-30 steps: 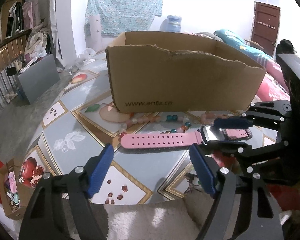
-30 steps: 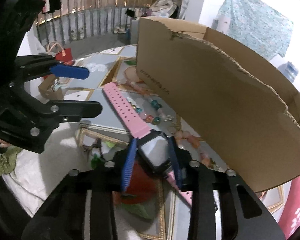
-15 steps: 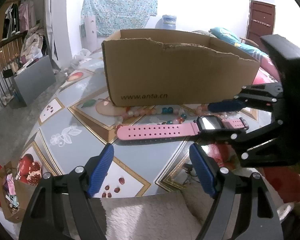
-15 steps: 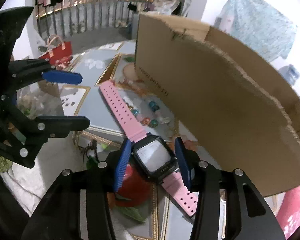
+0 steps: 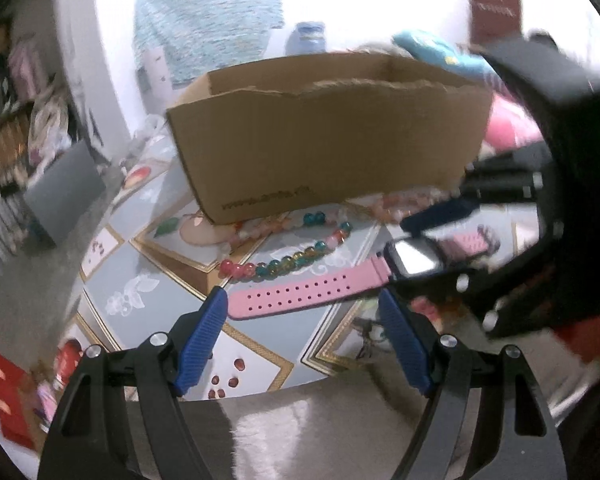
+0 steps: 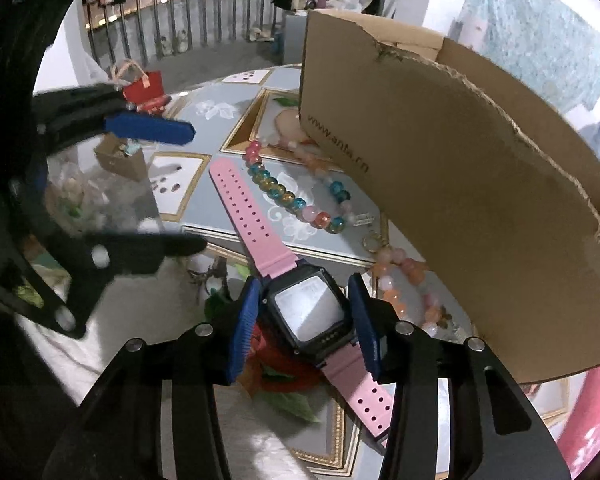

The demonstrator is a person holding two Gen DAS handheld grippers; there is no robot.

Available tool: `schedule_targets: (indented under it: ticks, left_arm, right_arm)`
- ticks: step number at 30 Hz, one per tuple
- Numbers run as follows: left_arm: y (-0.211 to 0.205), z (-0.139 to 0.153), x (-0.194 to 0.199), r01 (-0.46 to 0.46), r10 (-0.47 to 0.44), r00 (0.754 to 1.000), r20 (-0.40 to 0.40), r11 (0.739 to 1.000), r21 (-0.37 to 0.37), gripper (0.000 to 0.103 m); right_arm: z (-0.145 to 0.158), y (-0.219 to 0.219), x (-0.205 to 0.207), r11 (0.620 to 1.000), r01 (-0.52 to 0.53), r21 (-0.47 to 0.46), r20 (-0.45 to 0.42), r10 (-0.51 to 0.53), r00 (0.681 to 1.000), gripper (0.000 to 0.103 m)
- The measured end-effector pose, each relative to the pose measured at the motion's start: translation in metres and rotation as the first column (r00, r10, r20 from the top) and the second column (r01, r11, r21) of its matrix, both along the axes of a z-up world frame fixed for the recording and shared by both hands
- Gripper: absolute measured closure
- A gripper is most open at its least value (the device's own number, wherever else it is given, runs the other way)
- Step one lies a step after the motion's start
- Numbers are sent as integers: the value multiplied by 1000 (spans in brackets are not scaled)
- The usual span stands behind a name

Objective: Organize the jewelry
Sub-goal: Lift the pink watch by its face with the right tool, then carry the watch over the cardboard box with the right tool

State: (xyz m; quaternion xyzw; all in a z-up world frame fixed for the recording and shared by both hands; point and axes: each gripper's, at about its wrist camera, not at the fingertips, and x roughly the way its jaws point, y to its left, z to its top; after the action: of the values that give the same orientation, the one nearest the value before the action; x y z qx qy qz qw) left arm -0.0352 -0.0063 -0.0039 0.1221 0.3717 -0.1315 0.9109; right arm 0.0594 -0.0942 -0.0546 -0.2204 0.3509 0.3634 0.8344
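The right claw (image 6: 306,320) grips the watch (image 6: 306,314) by its case, straps hanging free above the counter (image 6: 228,120), near the box (image 6: 460,184). The left claw (image 5: 300,336) hangs open. A dangling strap may snag the beads (image 6: 296,200) or the box's torn rim.

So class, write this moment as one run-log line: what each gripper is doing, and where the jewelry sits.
right gripper: shut on watch | left gripper: open, empty | bead bracelets: on table, beside box
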Motion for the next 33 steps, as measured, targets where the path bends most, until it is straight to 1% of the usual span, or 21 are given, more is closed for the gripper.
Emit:
schedule_targets:
  ticks: [3,5,6,7,9,11,13,16,18,19,20,21,22,23,25,28,32,33]
  left_arm:
    - [-12,-5,-1,58,-58,998,3,994,93,27]
    - [-20,-9,0,99,-99,995,-2,983,153,27]
    - [-23,-12,2,113,-114,993,-8,978,177,32]
    - [-27,-16,5,133,-131,991,-23,971,199,35]
    - [-32,-19,10,157,-153,988,-36,962,222,40]
    - [-35,-22,15,184,-177,983,-53,955,231,45]
    - [-37,-23,19,207,-197,978,-67,950,233,47]
    - [-40,-24,25,237,-223,971,-84,946,222,55]
    - [-42,-23,29,247,-233,968,-93,948,203,66]
    - [-42,-23,31,247,-233,968,-96,949,194,68]
    - [-43,-22,33,248,-233,968,-95,950,191,73]
    - [-44,-22,35,246,-231,968,-95,951,189,80]
    - [-44,-21,38,239,-224,970,-96,953,188,84]
    - [-44,-20,40,237,-221,970,-102,955,179,85]
    - [-41,-17,45,226,-210,970,-125,966,126,87]
    - [-36,-14,53,210,-197,968,-156,975,69,88]
    - [-34,-12,59,205,-194,965,-176,978,45,89]
    - [-34,-12,60,204,-193,965,-178,978,43,90]
  right_arm:
    - [3,-10,13,997,-13,72,-107,20,994,61]
    - [4,-18,25,992,-21,128,-193,46,980,62]
    - [4,-22,31,988,-26,151,-233,61,971,62]
    - [4,-23,35,986,-29,164,-256,71,964,62]
    - [4,-25,42,980,-33,194,-304,92,948,62]
    - [4,-27,47,976,-32,214,-335,104,937,63]
    - [4,-29,50,973,-35,227,-355,116,928,63]
    - [4,-31,53,968,-33,247,-380,128,916,64]
    - [4,-35,56,962,-23,271,-401,134,906,64]
    - [4,-37,58,960,-19,280,-408,137,902,65]
    - [4,-39,58,957,-13,291,-415,138,899,65]
    - [4,-41,58,955,-8,297,-419,138,897,65]
    - [5,-44,57,953,1,303,-420,133,898,65]
    - [6,-45,56,953,9,304,-416,124,901,65]
    - [10,-55,51,950,33,311,-405,101,909,65]
    - [14,-69,39,950,76,303,-367,42,929,65]
    - [7,-83,26,951,142,275,-340,-42,939,65]
    - [6,-86,21,957,151,248,-314,-68,947,65]
